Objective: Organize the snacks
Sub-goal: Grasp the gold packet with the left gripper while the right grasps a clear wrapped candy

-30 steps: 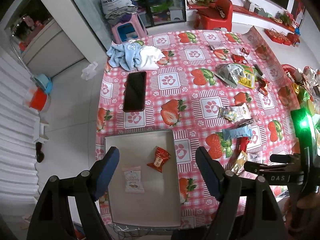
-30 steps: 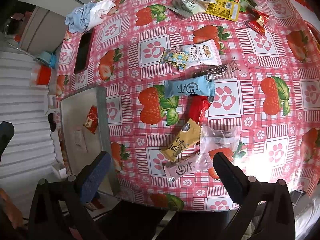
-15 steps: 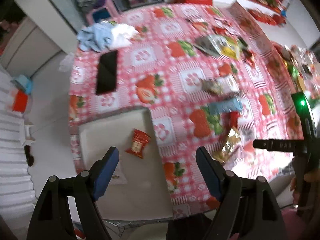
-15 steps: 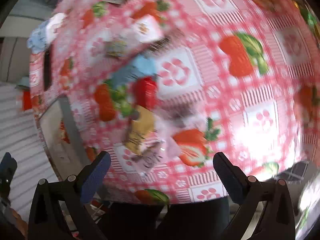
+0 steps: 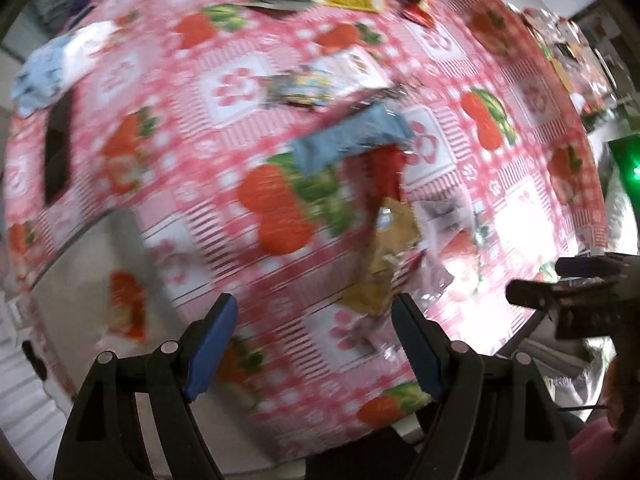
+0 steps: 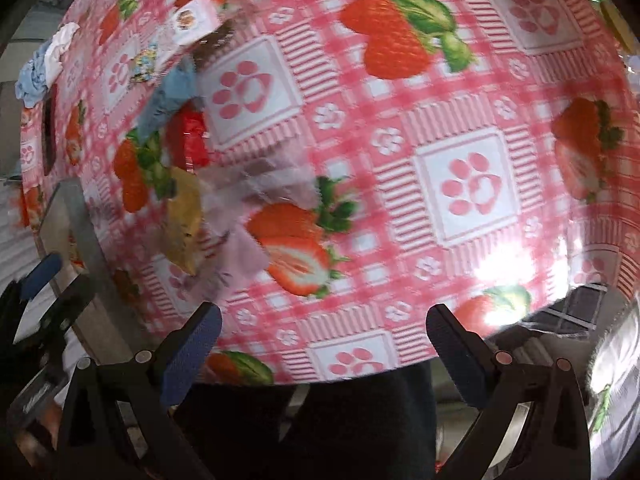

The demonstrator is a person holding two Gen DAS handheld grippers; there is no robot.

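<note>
Motion-blurred snack packets [image 5: 352, 140], their print unreadable; grey tray [image 6: 76, 216] cut off at left.

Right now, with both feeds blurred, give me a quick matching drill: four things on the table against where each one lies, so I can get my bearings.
Things:
1. red snack packet
2. black phone
3. blue wrapper
4. crumpled cloth

Places:
a. far left corner of the table
b. inside the grey tray
c. mid-table, just above the red wrapper
d. flat on the tablecloth, between the cloth and the tray

Pairs: 1-b, 2-d, 3-c, 4-a
</note>
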